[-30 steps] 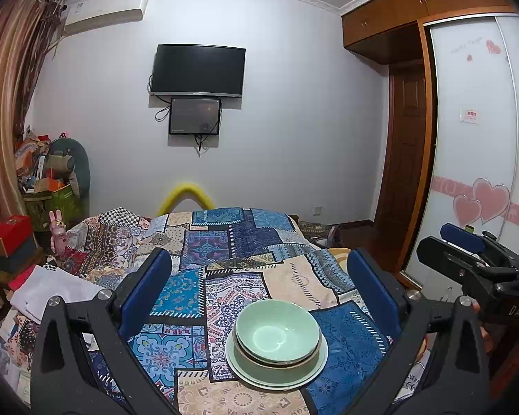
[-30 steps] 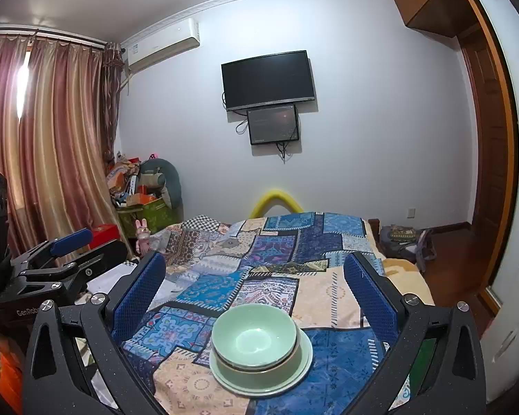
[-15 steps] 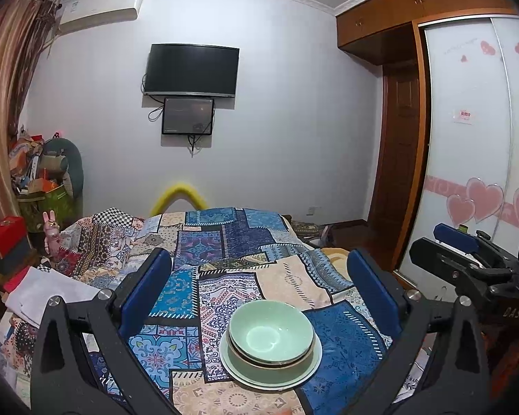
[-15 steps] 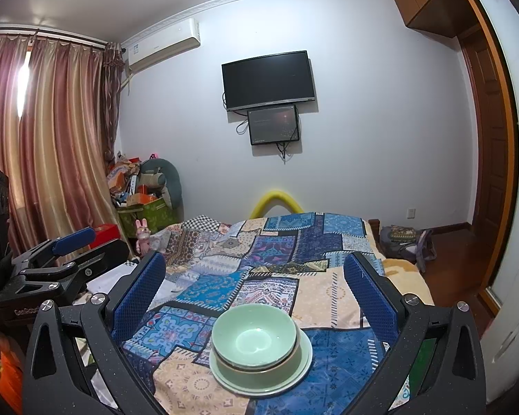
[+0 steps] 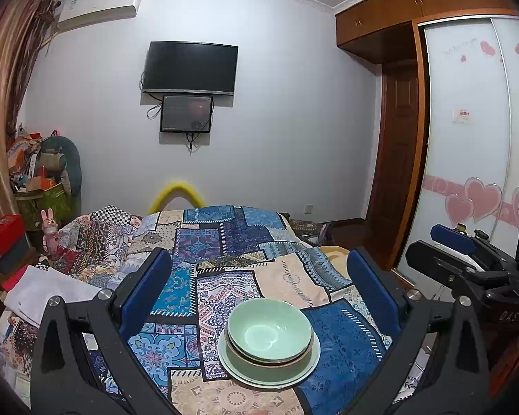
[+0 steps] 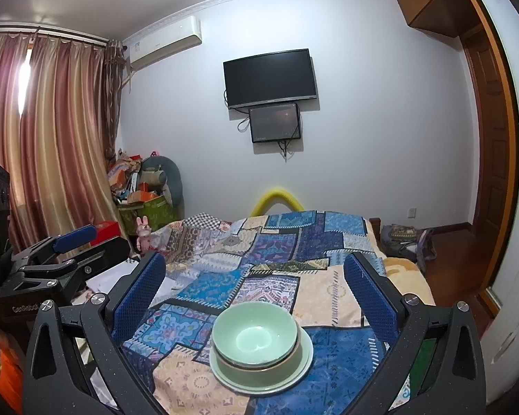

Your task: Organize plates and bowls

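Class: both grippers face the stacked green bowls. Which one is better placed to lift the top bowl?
Probably the right gripper: the top bowl sits centred between its open fingers. In the left gripper view, it lies slightly right.

Both wrist views face bed [image 5: 231, 242], sharing bowls [image 6: 256, 335].

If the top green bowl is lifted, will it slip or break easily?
The top green bowl looks glazed and glossy, so it is probably rigid, slippery and breakable. It sits nested in another bowl on a plate over a soft quilt, so the stack may wobble.
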`<state>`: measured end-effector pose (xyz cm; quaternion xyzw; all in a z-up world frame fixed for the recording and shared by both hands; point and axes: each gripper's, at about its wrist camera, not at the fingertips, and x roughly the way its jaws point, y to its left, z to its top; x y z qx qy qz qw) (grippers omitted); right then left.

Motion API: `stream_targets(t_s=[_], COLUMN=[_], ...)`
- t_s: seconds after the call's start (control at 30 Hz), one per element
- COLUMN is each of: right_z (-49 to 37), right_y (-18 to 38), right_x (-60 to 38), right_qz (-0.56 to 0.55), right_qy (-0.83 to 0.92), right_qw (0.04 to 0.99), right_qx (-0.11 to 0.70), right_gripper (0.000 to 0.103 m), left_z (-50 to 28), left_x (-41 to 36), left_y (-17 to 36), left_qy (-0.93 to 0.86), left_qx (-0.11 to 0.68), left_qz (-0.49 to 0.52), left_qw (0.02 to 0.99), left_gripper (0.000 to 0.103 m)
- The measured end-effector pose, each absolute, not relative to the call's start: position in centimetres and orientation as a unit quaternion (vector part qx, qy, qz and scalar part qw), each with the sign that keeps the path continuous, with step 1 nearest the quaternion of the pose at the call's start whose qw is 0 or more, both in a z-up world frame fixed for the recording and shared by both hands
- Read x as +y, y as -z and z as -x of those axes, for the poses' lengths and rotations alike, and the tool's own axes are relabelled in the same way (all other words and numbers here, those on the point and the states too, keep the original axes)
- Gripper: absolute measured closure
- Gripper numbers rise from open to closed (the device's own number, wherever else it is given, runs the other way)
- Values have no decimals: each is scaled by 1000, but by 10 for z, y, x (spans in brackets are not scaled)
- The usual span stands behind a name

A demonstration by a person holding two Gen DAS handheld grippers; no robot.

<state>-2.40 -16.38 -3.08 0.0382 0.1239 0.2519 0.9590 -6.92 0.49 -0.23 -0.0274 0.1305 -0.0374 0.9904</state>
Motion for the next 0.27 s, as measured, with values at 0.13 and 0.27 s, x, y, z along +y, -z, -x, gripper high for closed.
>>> stream_targets(t_s=[0.13,0.27], right_z=[23,21], right_y=[32,33], right_x=[-163,-162], right_qz=[-37,-36], right_qy=[-253,-254], right_qw=[958,958], right_qx=[126,129], right_gripper=[0,0], left_z=[68,67], left_x=[4,4], left_y=[4,5], left_qy=[42,47], left_qx=[134,138], left_qz=[25,27], left_qw=[990,989], left_gripper=[0,0])
